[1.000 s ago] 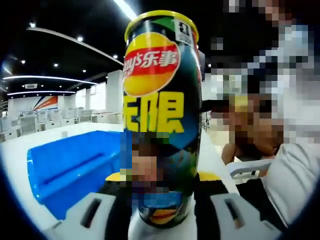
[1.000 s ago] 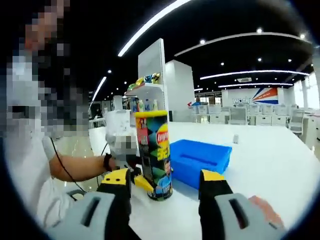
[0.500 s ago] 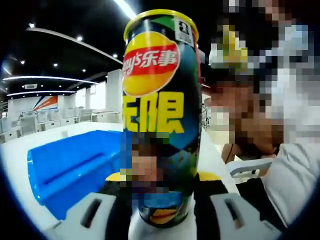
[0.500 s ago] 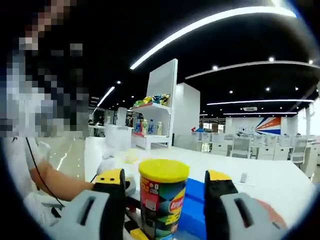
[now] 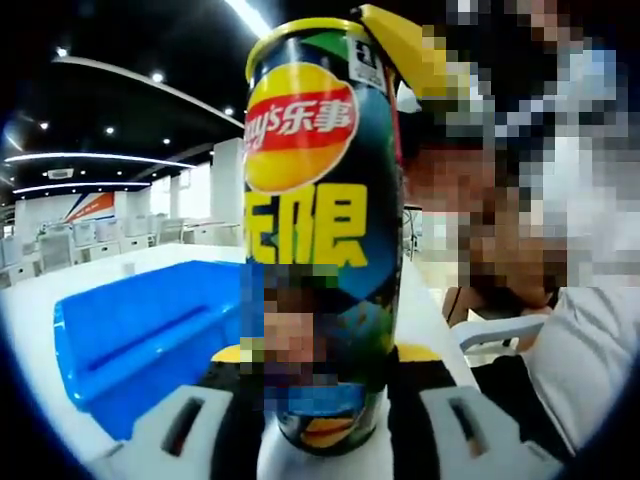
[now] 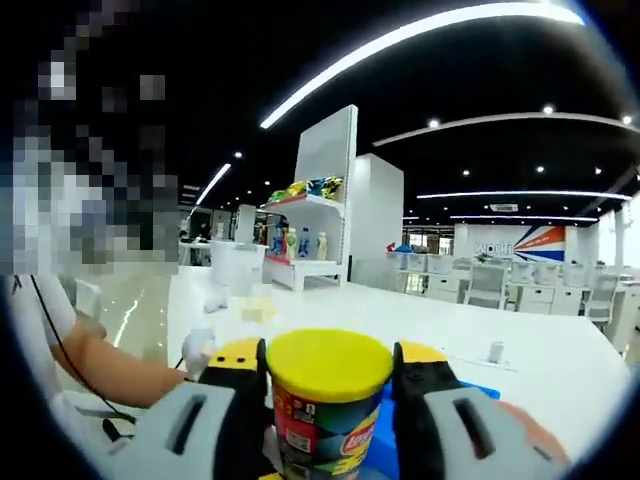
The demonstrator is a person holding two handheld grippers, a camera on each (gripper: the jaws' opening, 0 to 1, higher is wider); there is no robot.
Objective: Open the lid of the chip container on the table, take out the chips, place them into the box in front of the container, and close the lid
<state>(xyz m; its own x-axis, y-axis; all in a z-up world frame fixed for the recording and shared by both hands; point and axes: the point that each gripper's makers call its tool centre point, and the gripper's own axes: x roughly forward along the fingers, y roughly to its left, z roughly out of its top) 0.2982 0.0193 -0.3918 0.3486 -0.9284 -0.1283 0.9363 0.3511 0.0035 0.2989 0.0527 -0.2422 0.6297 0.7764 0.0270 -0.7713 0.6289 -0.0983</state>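
The chip container is clamped low between the left gripper's jaws. Its yellow lid is bracketed at the rim by the right gripper's jaws, seemingly pinched. The lid should be peeled upward evenly while the can is held steady; the blue box lies just left of the can.

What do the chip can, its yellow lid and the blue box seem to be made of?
Chip can: probably printed paperboard with a glossy film, judging by the sheen on its graphics; the wall itself cannot be told.
Yellow lid: likely soft plastic, with a smooth, matte, even colour and a rounded rim.
Blue box: seemingly moulded hard plastic, uniformly blue with soft highlights and rounded edges.
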